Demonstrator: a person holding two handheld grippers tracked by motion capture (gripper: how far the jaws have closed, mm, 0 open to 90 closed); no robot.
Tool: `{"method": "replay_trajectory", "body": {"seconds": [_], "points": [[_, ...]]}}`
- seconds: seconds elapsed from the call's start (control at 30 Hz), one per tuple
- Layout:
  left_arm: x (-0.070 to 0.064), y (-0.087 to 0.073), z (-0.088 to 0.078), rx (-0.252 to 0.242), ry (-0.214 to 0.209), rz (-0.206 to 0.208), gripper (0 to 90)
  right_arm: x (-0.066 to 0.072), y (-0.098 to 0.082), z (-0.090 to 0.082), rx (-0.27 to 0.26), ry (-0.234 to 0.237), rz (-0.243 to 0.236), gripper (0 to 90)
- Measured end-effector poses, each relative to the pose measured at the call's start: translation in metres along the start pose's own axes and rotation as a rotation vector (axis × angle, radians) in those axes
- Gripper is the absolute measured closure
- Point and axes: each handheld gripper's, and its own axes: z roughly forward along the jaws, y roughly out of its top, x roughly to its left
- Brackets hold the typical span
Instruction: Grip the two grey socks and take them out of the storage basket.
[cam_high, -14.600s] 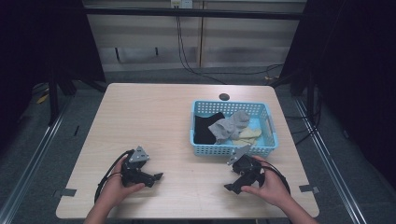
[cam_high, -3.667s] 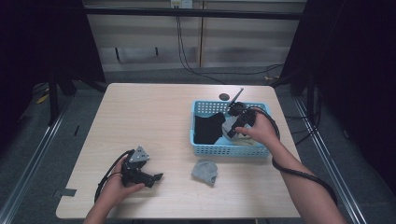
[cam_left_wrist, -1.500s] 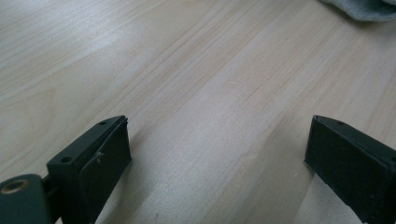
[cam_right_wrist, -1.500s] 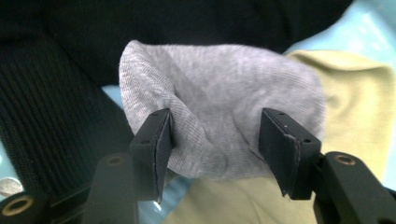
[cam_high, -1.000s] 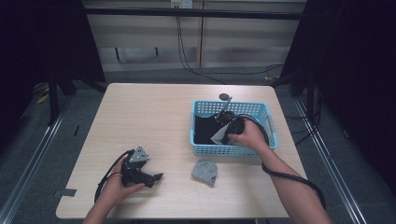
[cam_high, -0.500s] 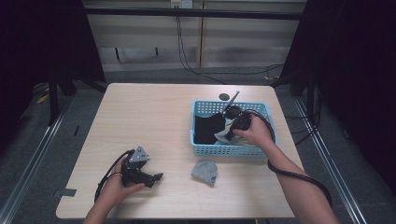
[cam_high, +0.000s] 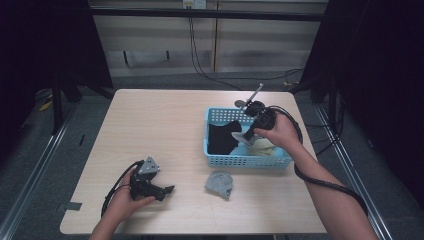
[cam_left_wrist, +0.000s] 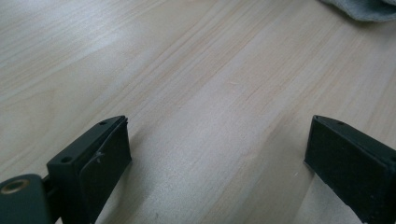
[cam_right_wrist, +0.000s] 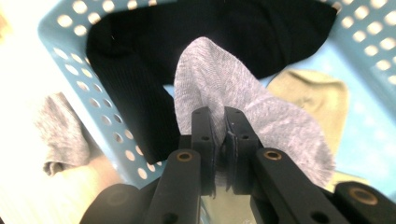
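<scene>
The grey sock has just come up out of the basket: the right claw is pinched shut on its fabric and now holds it a little higher over the black sock than half a second ago, clear of the pale sock beneath. That lift suggests a second sock is on its way out, probably to join the other grey sock already lying on the table just in front of the basket. The left claw has not moved; it rests low over bare wood at the near left, jaws wide apart and holding nothing.
</scene>
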Motion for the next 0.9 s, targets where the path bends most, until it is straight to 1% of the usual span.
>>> {"method": "replay_trajectory", "body": {"seconds": [0.03, 0.07, 0.33, 0.37, 0.4, 0.43, 0.5, 0.53, 0.57, 0.63, 0.77, 0.8, 0.83, 0.87, 0.9], "points": [[0.000, 0.000, 0.000, 0.000, 0.000, 0.000, 6.1, 0.001, 0.001, -0.003, -0.002, 0.007, 0.001, 84.6], [0.000, 0.000, 0.000, 0.000, -0.005, -0.007, 6.1, 0.001, 0.001, -0.005, -0.005, 0.004, -0.006, 84.6], [0.000, 0.000, 0.000, 0.001, 0.000, -0.001, 6.1, 0.011, 0.007, -0.025, -0.011, -0.016, -0.039, 84.6], [0.000, 0.000, 0.000, 0.001, 0.000, -0.001, 6.1, 0.012, 0.008, -0.026, -0.012, -0.014, -0.041, 84.6], [0.000, 0.000, 0.000, 0.000, 0.000, 0.000, 6.1, 0.013, 0.008, -0.029, -0.018, -0.015, -0.054, 84.5], [0.000, 0.000, 0.000, 0.001, 0.000, -0.001, 6.1, 0.015, 0.008, -0.031, -0.021, -0.012, -0.054, 84.5], [0.000, 0.000, 0.000, 0.000, 0.000, -0.001, 6.1, 0.018, 0.008, -0.034, -0.024, -0.011, -0.069, 84.5], [0.000, 0.000, 0.000, 0.000, 0.000, -0.001, 6.1, 0.018, 0.008, -0.034, -0.024, -0.011, -0.069, 84.5], [0.000, 0.000, 0.000, 0.000, 0.000, -0.001, 6.1, 0.020, 0.007, -0.037, -0.028, -0.014, -0.067, 84.6], [0.000, 0.000, 0.000, 0.000, 0.000, 0.000, 6.1, 0.026, 0.006, -0.044, -0.046, -0.009, -0.086, 84.5], [0.000, 0.000, 0.000, 0.000, 0.000, -0.001, 6.1, 0.034, 0.004, -0.052, -0.053, -0.010, -0.113, 84.5], [0.000, 0.000, 0.000, -0.001, -0.005, -0.007, 6.1, 0.038, 0.004, -0.054, -0.056, -0.009, -0.120, 84.5], [0.000, 0.000, 0.000, -0.001, -0.005, -0.007, 6.1, 0.038, 0.004, -0.054, -0.056, -0.009, -0.120, 84.5], [0.000, 0.000, 0.000, -0.001, -0.005, -0.006, 6.1, 0.045, 0.002, -0.059, -0.061, -0.006, -0.140, 84.5], [0.000, 0.000, 0.000, -0.001, -0.005, -0.006, 6.1, 0.048, 0.002, -0.061, -0.064, -0.006, -0.145, 84.5]]}}
